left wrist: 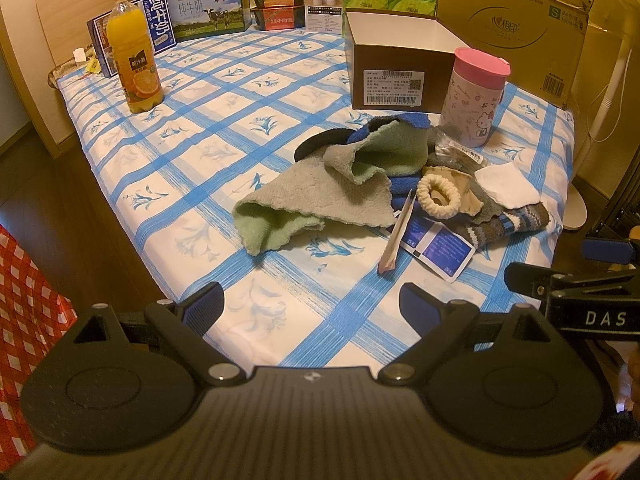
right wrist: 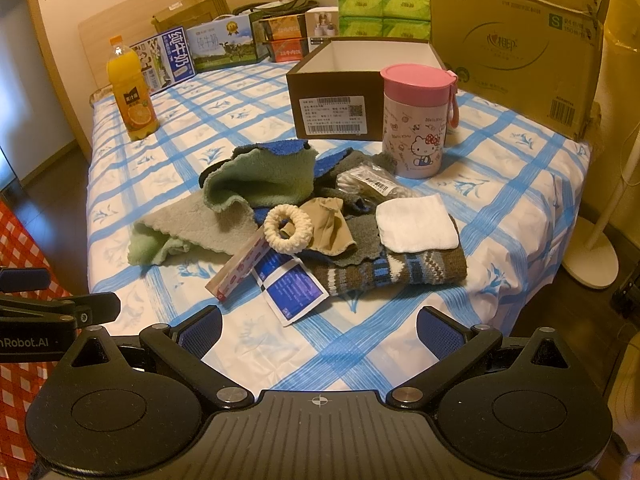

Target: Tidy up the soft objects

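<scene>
A heap of soft things lies on the blue-checked tablecloth (left wrist: pixel 224 128) (right wrist: pixel 500 168): a green towel (left wrist: pixel 316 196) (right wrist: pixel 248 184), a blue cloth (left wrist: pixel 416 120) (right wrist: pixel 286 148), a cream scrunchie (left wrist: pixel 438 196) (right wrist: pixel 288 227), a beige fabric piece (right wrist: pixel 330 224), a white folded cloth (left wrist: pixel 506 186) (right wrist: pixel 416 222) and a striped knit piece (left wrist: pixel 508 222) (right wrist: pixel 400 270). An open brown box (left wrist: pixel 400 60) (right wrist: pixel 344 92) stands behind the heap. My left gripper (left wrist: pixel 312 308) and right gripper (right wrist: pixel 319 330) hover open over the near table edge, short of the heap, both with nothing between the fingers.
A pink-lidded cartoon-cat cup (left wrist: pixel 478 96) (right wrist: pixel 416 120) stands right of the box. An orange juice bottle (left wrist: pixel 134 60) (right wrist: pixel 134 92) is at the left. Milk cartons (left wrist: pixel 208 8), tissue packs (right wrist: pixel 382 12) and a big cardboard box (right wrist: pixel 516 40) line the back. Blue paper packets (left wrist: pixel 436 248) (right wrist: pixel 292 288) lie before the heap.
</scene>
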{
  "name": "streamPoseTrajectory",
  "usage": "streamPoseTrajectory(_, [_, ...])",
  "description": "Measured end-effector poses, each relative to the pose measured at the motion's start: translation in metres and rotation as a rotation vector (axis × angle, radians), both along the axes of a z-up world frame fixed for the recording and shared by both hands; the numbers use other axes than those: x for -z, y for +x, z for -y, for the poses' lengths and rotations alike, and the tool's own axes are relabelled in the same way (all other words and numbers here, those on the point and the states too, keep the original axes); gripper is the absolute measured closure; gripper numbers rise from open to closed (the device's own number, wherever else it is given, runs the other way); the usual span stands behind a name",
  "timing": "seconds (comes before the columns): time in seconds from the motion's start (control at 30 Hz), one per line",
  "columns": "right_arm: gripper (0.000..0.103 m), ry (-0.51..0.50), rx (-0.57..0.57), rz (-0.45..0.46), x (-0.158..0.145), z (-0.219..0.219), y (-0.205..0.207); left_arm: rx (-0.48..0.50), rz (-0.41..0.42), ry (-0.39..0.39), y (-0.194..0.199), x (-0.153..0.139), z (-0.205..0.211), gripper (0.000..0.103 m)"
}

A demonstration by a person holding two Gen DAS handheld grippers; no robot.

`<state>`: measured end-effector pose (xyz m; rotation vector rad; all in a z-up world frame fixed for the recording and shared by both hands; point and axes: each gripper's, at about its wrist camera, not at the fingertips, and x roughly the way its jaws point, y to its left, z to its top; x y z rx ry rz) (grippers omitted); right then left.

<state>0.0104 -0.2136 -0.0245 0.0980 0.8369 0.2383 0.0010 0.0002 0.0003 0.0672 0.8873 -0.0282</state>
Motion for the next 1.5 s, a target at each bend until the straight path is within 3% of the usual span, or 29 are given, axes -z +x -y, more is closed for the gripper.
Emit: streamPoseTrajectory(1.5, [0.000,0.004,0.002,-0.005,0.0065,0.0008,0.0036,-0.002,-0.007,0.001,-0.0011,0.0042,0.0015,0.009])
